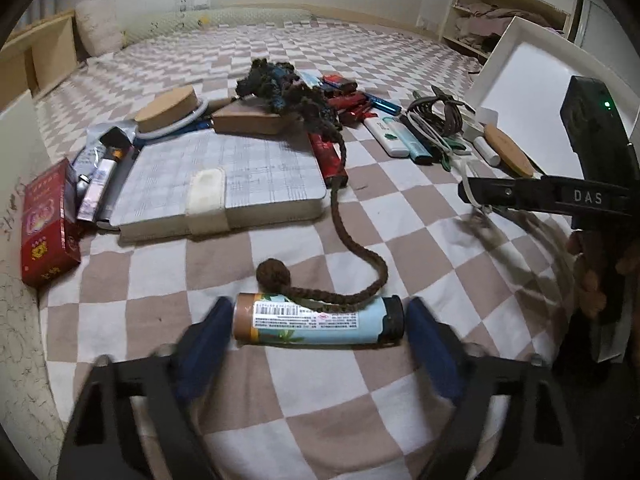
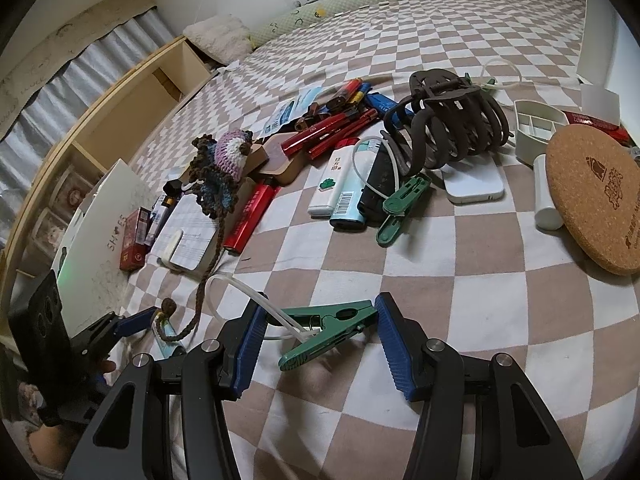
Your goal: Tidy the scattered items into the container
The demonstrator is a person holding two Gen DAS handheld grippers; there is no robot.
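In the left wrist view my left gripper (image 1: 318,322) is open, its blue pads at either end of a light blue cylindrical tube (image 1: 316,320) lying on the checkered bed. A brown braided cord (image 1: 344,216) from a crocheted toy (image 1: 280,88) drapes over the tube. In the right wrist view my right gripper (image 2: 320,338) is open around a green clothes peg (image 2: 328,330) with a white loop. The white box (image 1: 536,92) stands at the right in the left wrist view. The right gripper (image 1: 476,194) shows there too.
A notebook (image 1: 224,184), red carton (image 1: 46,224), cork lid (image 1: 168,108), red pens (image 2: 332,128), a brown claw hair clip (image 2: 448,120), a cork coaster (image 2: 596,200), a white divided tray (image 2: 536,124) and a second green peg (image 2: 402,208) lie scattered on the bed.
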